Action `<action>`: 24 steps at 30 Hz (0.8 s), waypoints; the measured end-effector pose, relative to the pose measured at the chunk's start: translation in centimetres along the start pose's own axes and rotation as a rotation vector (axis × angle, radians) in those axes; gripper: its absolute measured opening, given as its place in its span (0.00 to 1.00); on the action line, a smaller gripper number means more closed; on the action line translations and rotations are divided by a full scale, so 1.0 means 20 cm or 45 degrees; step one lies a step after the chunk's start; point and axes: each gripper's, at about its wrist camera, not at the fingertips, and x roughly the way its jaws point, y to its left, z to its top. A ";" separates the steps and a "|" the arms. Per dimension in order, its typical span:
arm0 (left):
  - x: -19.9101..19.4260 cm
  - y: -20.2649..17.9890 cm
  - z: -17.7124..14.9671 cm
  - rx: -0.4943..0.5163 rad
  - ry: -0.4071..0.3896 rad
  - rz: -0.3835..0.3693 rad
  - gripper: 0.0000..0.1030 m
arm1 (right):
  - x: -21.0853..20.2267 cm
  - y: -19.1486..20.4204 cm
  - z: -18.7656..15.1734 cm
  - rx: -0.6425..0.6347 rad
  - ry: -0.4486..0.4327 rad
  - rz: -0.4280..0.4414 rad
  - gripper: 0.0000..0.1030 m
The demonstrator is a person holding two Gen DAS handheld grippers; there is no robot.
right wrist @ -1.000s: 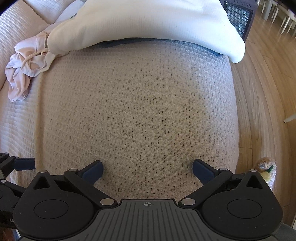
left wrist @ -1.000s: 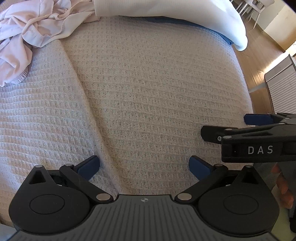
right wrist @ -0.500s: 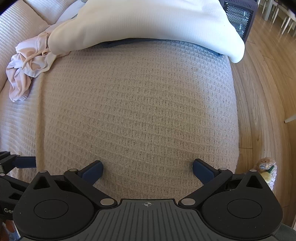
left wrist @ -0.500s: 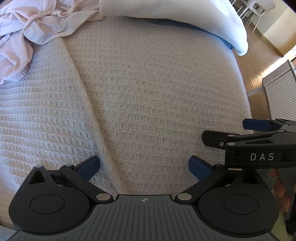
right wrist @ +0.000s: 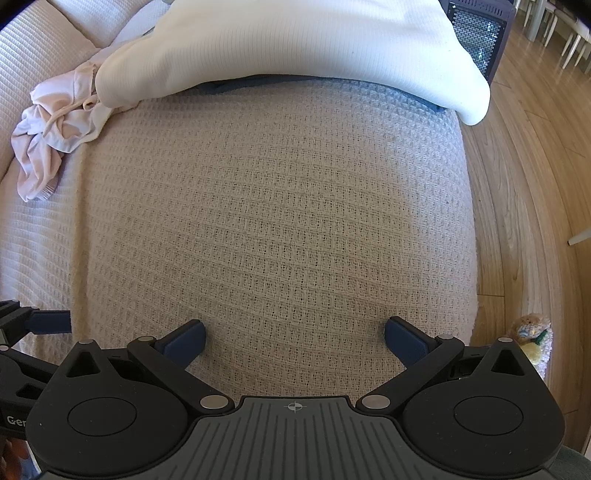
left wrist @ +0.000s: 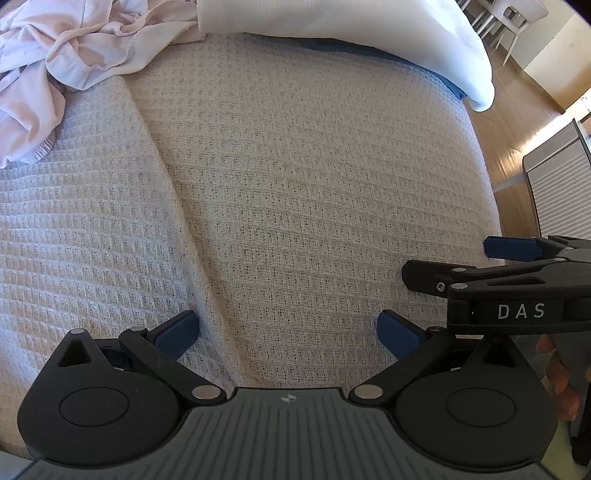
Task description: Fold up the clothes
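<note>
The crumpled pink garment (left wrist: 55, 66) lies at the bed's (left wrist: 295, 184) far left, touching a white pillow (right wrist: 295, 48). Only the right view shows a dark heater (right wrist: 480, 29) and stuffed toy (right wrist: 532, 339). The left gripper (left wrist: 288, 328) and the right gripper (right wrist: 293, 336) hover with fingers spread, empty.

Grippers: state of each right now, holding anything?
Left gripper: open, empty, over the blanket.
Right gripper: open, empty, also over the blanket; the pink clothes lie untouched.
</note>
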 end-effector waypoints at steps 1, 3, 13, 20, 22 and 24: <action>0.00 -0.01 0.00 0.000 -0.001 -0.001 1.00 | 0.00 0.00 0.00 0.000 0.000 0.000 1.00; -0.01 -0.02 0.00 0.001 -0.002 -0.004 1.00 | -0.01 0.00 -0.01 0.000 0.000 0.000 1.00; -0.04 -0.10 0.00 0.022 -0.001 0.015 1.00 | -0.07 0.02 -0.09 0.004 -0.001 0.002 1.00; -0.05 -0.18 0.01 0.040 -0.006 0.058 1.00 | -0.10 0.03 -0.13 0.002 -0.001 0.002 1.00; -0.05 -0.19 0.01 0.045 -0.006 0.061 1.00 | -0.12 0.03 -0.14 0.003 -0.001 0.004 1.00; -0.06 -0.21 0.01 0.046 -0.008 0.061 1.00 | -0.13 0.03 -0.15 0.002 -0.001 0.003 1.00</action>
